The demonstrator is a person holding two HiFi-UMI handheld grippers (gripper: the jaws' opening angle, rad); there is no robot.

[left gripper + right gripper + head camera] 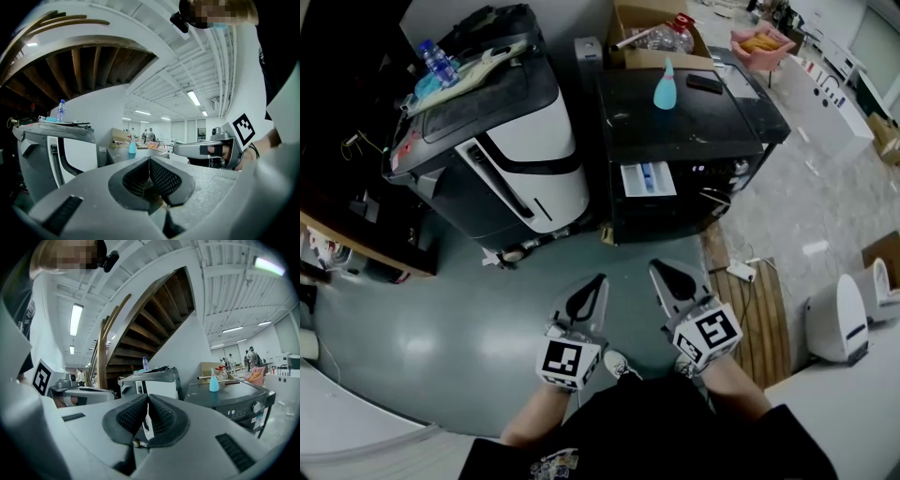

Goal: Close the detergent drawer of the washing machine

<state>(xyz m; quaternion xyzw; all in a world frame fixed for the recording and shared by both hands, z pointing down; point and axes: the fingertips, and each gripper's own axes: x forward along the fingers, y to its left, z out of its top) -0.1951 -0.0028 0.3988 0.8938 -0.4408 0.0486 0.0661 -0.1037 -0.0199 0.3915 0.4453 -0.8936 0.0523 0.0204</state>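
Note:
The black washing machine (680, 141) stands ahead of me. Its white detergent drawer (647, 178) juts out open from the front, with a blue compartment showing inside. My left gripper (601, 278) and right gripper (655, 266) hover side by side over the grey floor, a short way in front of the machine. Both point toward it, jaws shut and empty. In the right gripper view the machine (234, 401) shows at right with its control panel. The left gripper view shows the right gripper (175, 149) beside it.
A white and black machine (502, 150) stands left of the washer, with a water bottle (437, 62) on top. A turquoise bottle (666, 86) and a phone (704, 82) sit on the washer lid. A wooden board (759, 314) and power strip (741, 272) lie at right.

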